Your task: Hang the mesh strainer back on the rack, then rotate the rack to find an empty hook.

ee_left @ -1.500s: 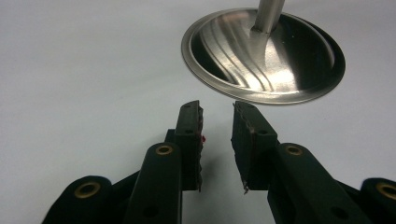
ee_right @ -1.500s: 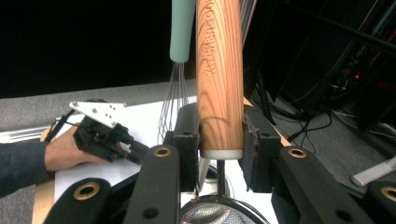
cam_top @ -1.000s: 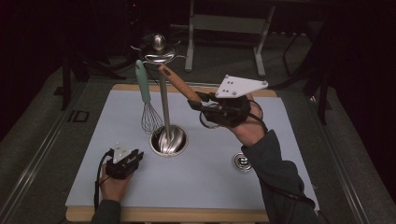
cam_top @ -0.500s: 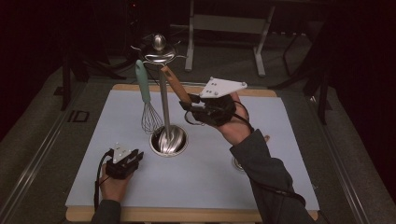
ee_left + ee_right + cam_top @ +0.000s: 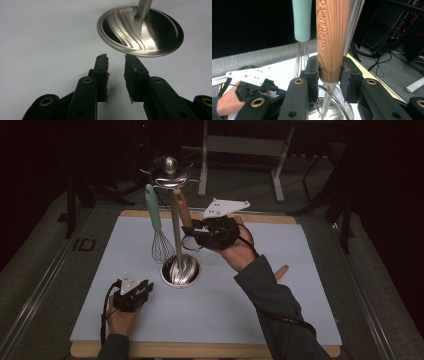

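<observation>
A steel utensil stand [image 5: 173,227] with a round base [image 5: 181,271] and hooks on top rises from the middle of the pale mat. A teal-handled whisk [image 5: 156,222] hangs from it on the left. My right gripper [image 5: 194,228] is shut on a wooden-handled utensil [image 5: 183,208] and holds it upright right beside the pole. In the right gripper view the pads press both sides of the wooden handle [image 5: 332,37], with the teal handle [image 5: 301,20] behind. My left gripper [image 5: 136,291] rests on the mat before the base, open with nothing between its jaws [image 5: 116,67].
A wooden handle end [image 5: 282,270] lies on the mat at the right, partly behind the sleeve. The pale mat [image 5: 225,310] sits on a wooden board. Dark frames and table legs stand beyond the far edge.
The right hand has carried the wooden-handled utensil left and down, closer to the stand's pole. Its forearm now covers a small round metal thing on the mat. The left hand stayed put.
</observation>
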`<state>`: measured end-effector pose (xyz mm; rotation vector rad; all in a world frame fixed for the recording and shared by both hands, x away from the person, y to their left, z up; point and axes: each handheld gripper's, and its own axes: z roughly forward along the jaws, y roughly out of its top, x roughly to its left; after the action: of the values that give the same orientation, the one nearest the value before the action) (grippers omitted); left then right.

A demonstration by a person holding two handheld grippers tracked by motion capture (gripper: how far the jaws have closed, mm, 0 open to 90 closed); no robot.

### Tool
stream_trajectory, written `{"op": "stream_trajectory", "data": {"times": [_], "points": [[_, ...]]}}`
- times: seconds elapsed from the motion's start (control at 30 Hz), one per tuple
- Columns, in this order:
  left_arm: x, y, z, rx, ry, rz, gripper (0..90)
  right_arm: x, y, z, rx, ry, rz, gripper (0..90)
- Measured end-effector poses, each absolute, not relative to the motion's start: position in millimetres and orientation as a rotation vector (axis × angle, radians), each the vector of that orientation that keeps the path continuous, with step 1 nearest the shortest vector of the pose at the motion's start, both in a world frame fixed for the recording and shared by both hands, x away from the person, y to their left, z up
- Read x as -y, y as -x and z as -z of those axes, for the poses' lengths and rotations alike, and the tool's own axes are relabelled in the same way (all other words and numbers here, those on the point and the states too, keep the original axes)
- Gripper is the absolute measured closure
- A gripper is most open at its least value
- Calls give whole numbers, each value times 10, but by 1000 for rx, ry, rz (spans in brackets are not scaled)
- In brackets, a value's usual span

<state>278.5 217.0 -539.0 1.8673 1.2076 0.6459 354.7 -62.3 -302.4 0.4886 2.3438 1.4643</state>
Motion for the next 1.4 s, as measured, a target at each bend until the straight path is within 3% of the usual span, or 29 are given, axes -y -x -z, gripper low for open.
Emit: {"op": "stream_trajectory", "data": {"times": [0.07, 0.27, 1.4], "points": [[-2169, -2786, 5390, -1208, -1868, -646, 725, 606, -3549, 3037, -2351, -482, -1445, 649], [-2171, -2785, 5389, -1207, -1874, -649, 724, 597, -3531, 3066, -2356, -472, -1413, 625], [-2172, -2786, 5391, -1219, -1859, -651, 715, 1141, -3597, 3631, -2533, -506, -1027, 589]]}}
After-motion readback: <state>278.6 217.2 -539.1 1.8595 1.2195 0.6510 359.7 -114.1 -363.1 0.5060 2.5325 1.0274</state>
